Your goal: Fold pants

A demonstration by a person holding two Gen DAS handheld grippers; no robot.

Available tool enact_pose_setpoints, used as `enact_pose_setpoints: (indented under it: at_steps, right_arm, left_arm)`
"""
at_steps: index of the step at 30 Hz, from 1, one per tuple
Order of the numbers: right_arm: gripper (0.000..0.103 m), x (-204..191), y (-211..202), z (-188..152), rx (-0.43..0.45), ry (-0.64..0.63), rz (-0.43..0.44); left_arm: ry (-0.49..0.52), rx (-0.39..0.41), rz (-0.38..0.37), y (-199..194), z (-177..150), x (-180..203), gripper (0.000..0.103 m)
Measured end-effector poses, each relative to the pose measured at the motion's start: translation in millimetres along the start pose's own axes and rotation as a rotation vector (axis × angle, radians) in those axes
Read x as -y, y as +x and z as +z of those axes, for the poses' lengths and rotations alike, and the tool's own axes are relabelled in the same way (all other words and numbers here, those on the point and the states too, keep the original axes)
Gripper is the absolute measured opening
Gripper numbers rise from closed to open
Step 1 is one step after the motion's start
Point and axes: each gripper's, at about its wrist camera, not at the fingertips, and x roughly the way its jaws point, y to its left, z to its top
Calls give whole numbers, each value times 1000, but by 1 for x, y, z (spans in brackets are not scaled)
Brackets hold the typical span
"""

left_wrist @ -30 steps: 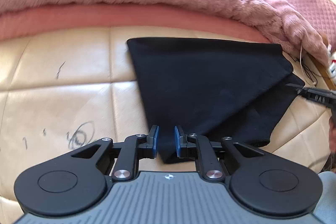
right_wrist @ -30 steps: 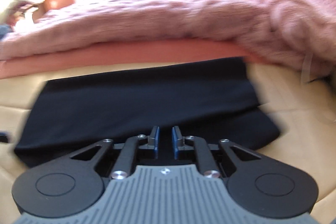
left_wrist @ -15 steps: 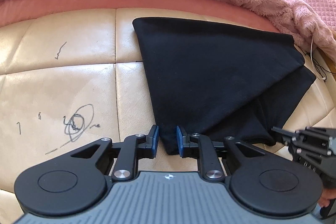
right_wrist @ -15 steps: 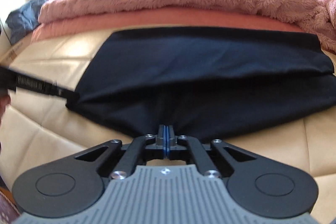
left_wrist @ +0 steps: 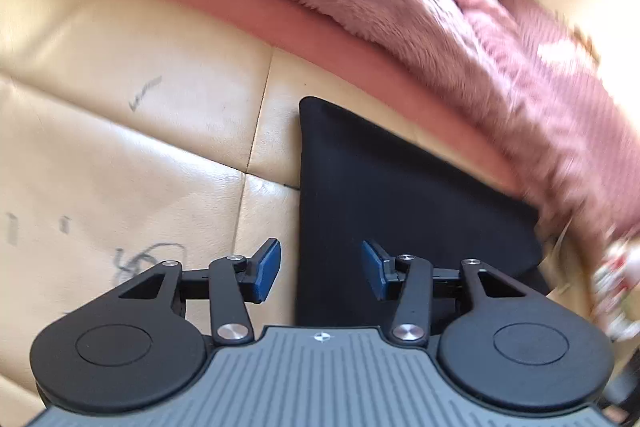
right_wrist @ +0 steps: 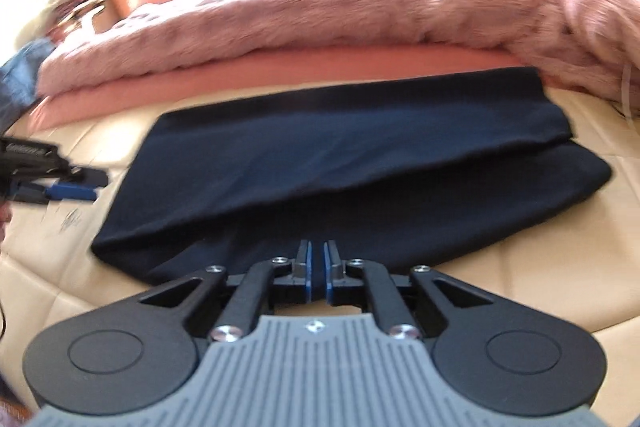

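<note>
cream quilted leather point(left_wrist: 120, 155), marked with dark pen scribbles point(left_wrist: 148, 259), lay under both cameras as the working surface. nearest in the left wrist view, the left gripper point(left_wrist: 320, 269) had its jaws spread wide, one blue pad point(left_wrist: 266, 269) over bare leather and the other over dark cloth, with nothing between them; whether the fingers touched the surface could not be told. nearest in the right wrist view, the right gripper point(right_wrist: 316, 273) had its jaws nearly together with a narrow slit between the blue pads, at the near edge of the pants, and no cloth showed in that slit. the black pants point(right_wrist: 360, 171) lay flat on the leather, folded over so that an upper layer crossed a lower one along a slanting edge. off to the left in that view, the left gripper point(right_wrist: 72, 185) sat just beside the pants' left end, blurred. beyond the pants ran a pink sheet edge point(right_wrist: 240, 75), and over it a fluffy pink blanket point(right_wrist: 320, 7). blurred clutter lay farthest back.
</note>
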Motion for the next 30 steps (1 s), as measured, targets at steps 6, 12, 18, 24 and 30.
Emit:
enact_pose_setpoints:
  at_steps: [6, 12, 18, 24, 30]
  right_arm:
    - [23, 21, 2, 12, 26, 53, -10]
    - [23, 17, 19, 13, 12, 62, -7]
    - [23, 16, 37, 8, -27, 64, -17]
    - [23, 10, 39, 9, -45, 37, -23]
    - [23, -32, 40, 2, -118, -71, 59]
  left_arm:
    - [-165, -49, -160, 24, 7, -31, 55]
    - [-195, -55, -225, 37, 11, -36, 55]
    - [-197, -56, -196, 46, 14, -36, 16]
    - [-161, -7, -129, 24, 11, -28, 9]
    - [-134, 8, 0, -25, 19, -58, 8]
